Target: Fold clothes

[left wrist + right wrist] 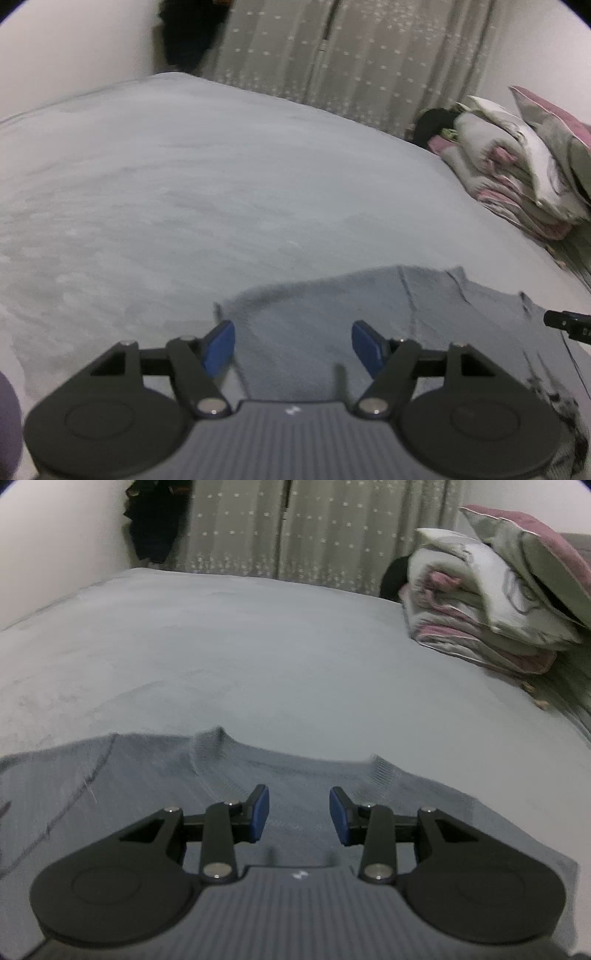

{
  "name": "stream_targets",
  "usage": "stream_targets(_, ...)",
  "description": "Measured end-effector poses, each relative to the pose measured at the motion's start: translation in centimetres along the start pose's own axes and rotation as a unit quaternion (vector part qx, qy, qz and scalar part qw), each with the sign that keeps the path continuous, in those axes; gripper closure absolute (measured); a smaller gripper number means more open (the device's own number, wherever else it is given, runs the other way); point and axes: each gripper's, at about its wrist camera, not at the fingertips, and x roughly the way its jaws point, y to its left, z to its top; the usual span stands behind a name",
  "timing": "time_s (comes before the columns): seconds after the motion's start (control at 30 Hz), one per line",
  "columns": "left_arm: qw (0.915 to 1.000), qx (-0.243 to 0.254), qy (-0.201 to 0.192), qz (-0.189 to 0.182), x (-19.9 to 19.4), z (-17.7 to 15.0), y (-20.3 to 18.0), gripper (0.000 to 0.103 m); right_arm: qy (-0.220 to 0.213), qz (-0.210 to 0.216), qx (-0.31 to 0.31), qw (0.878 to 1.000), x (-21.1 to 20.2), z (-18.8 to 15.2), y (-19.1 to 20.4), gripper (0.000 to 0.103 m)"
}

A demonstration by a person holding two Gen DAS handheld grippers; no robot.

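Folded bedding (491, 602) at far right of bed (258, 646). Sweater (229, 786) flat under both grippers' spread, empty fingers (221, 343) (258, 812).

Left gripper (293, 345): matte black two-finger tool with flat blue rectangular pads (221, 347) at the fingertips.
Left linkage: slim black bars pinned by round silver screws, joined to two big black housings, each with a raised round disc.
Left body: grey ribbed plate between the housings, bearing a small white mark near its front edge.
Right gripper (299, 819): same build, black fingers tipped with blue pads (258, 814).
Right linkage: black bars, silver pivot screws, two rounded black housings with discs.
Right body: grey ribbed plate with a small white mark.
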Motion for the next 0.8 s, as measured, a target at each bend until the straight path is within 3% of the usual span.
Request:
stream_targets(0.23, 0.9997, 0.019, 0.013, -0.011, -0.6, -1.7, -1.0, 0.032, 0.022, -0.013, 0.046, 0.999, -3.2, -3.4, -4.3, 0.061)
stream_targets(0.47, 0.9995, -0.010, 0.006, -0.028, -3.2, -2.0, -1.2, 0.032, 0.060, -0.010, 0.114, 0.992, -5.7, -7.5, -7.4, 0.061)
stream_targets(0.8, 0.9947, -0.054, 0.057, -0.067, -7.1, -6.4, -2.0, 0.032, 0.117, -0.005, 0.188, 0.975, -10.7, -13.0, -10.9, 0.059)
